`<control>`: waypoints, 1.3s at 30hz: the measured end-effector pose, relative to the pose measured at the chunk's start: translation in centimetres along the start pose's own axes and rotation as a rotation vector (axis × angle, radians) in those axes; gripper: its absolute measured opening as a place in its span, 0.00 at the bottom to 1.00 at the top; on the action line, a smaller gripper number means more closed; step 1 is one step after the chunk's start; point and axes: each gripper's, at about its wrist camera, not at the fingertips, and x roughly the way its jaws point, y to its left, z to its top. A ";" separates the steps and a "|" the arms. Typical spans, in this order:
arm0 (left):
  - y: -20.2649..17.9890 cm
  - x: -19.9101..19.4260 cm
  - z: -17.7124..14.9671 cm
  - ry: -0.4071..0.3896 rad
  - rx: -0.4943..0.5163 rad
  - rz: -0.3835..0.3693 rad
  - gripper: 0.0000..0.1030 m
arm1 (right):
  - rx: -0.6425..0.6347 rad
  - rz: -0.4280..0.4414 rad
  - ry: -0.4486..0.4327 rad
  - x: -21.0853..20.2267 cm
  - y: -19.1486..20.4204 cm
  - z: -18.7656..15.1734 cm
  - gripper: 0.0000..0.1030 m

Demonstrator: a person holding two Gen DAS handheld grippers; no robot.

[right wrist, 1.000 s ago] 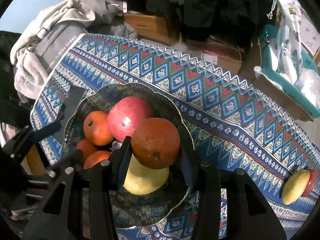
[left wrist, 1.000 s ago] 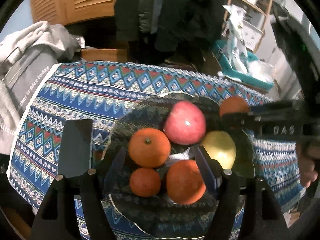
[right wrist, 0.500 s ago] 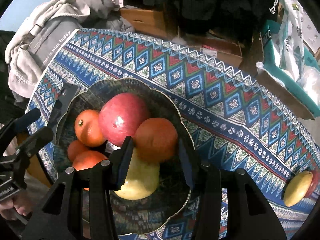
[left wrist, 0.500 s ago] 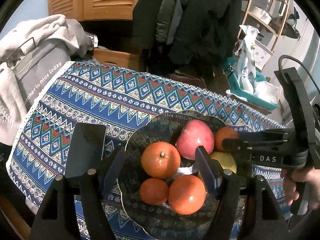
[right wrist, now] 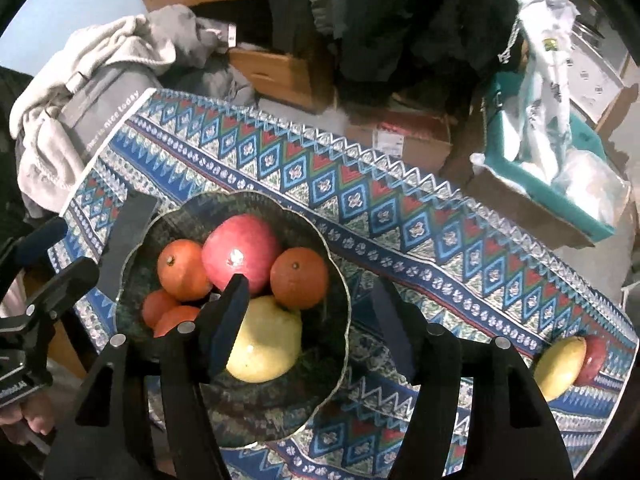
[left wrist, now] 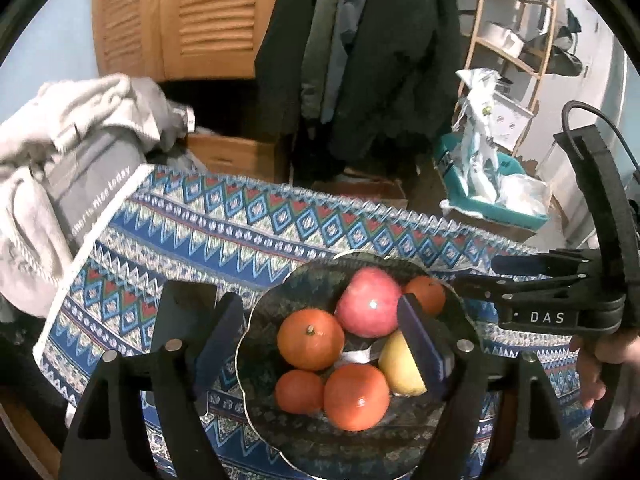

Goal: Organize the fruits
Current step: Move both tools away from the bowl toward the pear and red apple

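Note:
A dark scalloped bowl [right wrist: 338, 280] [left wrist: 250, 332] on the patterned cloth holds a red apple [right wrist: 240, 254] [left wrist: 368, 304], a yellow fruit [right wrist: 266, 340] [left wrist: 400, 368] and several oranges. One orange [right wrist: 299, 278] [left wrist: 426, 294] lies free by the apple at the bowl's far right. My right gripper [right wrist: 310, 324] hovers above it, its jaws opening with nothing pressed between them. My left gripper [left wrist: 320, 340] hangs over the bowl's left half, its jaws also opening, gripping nothing. A yellow fruit [right wrist: 558, 368] and a red fruit [right wrist: 594, 360] lie together on the cloth at the far right.
The table [right wrist: 400, 208] wears a blue zigzag cloth. Grey clothes [right wrist: 100, 64] are piled off its left end. Cardboard boxes [right wrist: 280, 68] and a teal bin with plastic bags [right wrist: 560, 152] stand on the floor behind. A hand [left wrist: 608, 364] holds the right gripper.
The right gripper has let go of the orange, which now rests in the bowl beside the apple. Both grippers have risen, and the left jaws stand wider.

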 end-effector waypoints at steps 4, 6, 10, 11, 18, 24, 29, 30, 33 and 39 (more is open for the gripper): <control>-1.3 -1.3 0.4 -0.041 0.030 -0.003 0.82 | -0.011 -0.026 -0.045 -2.1 -0.1 -0.1 0.65; -1.7 -1.7 0.5 -0.049 0.036 -0.009 0.84 | -0.016 -0.043 -0.069 -3.1 -0.3 -0.3 0.68; -2.6 -2.3 0.6 -0.048 0.037 -0.030 0.84 | -0.006 -0.051 -0.099 -5.0 -0.9 -0.9 0.68; -2.8 -2.4 0.7 -0.047 0.037 -0.036 0.84 | -0.002 -0.050 -0.104 -5.3 -1.1 -1.0 0.68; -4.9 -2.9 1.0 -0.050 0.052 -0.065 0.84 | 0.012 -0.090 -0.145 -8.1 -2.7 -2.2 0.72; -7.0 -3.1 1.5 -0.033 0.053 -0.126 0.84 | 0.027 -0.113 -0.181 -10.4 -4.2 -3.5 0.72; -9.1 -3.2 1.8 -0.030 0.075 -0.142 0.84 | 0.044 -0.154 -0.187 -11.9 -5.9 -5.1 0.73; -9.4 -3.2 1.8 -0.029 0.079 -0.145 0.84 | 0.050 -0.156 -0.187 -12.2 -6.3 -5.3 0.73; -10.9 -3.2 1.8 -0.030 0.105 -0.149 0.84 | 0.082 -0.161 -0.186 -12.9 -7.9 -6.3 0.76; -14.1 -2.6 1.8 -0.008 0.148 -0.171 0.84 | 0.148 -0.187 -0.189 -14.1 -11.5 -8.1 0.76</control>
